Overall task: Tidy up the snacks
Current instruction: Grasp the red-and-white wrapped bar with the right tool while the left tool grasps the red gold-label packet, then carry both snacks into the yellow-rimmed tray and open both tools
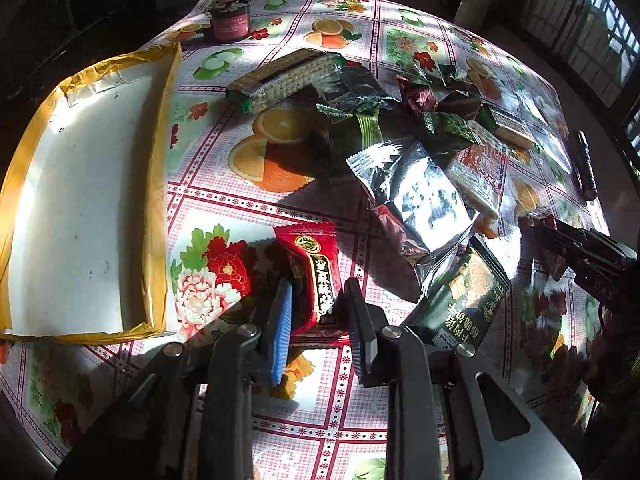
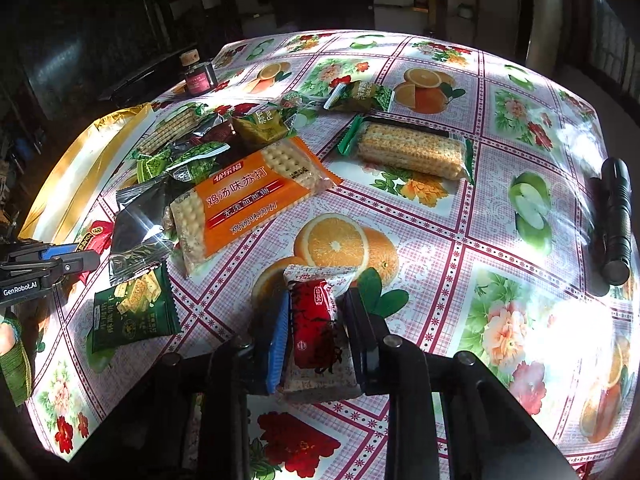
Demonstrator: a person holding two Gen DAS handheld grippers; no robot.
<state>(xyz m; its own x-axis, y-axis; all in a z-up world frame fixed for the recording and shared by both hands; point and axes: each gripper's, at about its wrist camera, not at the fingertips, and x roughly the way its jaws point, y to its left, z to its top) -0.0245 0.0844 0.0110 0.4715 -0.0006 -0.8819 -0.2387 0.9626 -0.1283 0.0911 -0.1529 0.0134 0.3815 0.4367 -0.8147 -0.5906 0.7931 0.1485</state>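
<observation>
My left gripper (image 1: pixel 318 294) is shut on a red snack packet (image 1: pixel 314 276) with gold lettering that lies on the flowered tablecloth. To its left sits a white cardboard box (image 1: pixel 84 200) with yellow tape on its rim, nothing inside. My right gripper (image 2: pixel 316 312) is shut on a small red and white snack packet (image 2: pixel 320 320), held between the blue pad and the black pad. A pile of snacks lies in the middle: a silver pouch (image 1: pixel 420 196), a dark green cracker packet (image 1: pixel 464 300), an orange soda-cracker pack (image 2: pixel 248 200) and a clear cracker sleeve (image 2: pixel 412 152).
A small dark jar with a cork lid (image 1: pixel 229 16) stands at the far side of the table. A black torch (image 2: pixel 616 220) lies near the right edge. The right gripper (image 1: pixel 540 232) shows at the left wrist view's right side, and a green sleeve (image 2: pixel 16 356) at the other view's left.
</observation>
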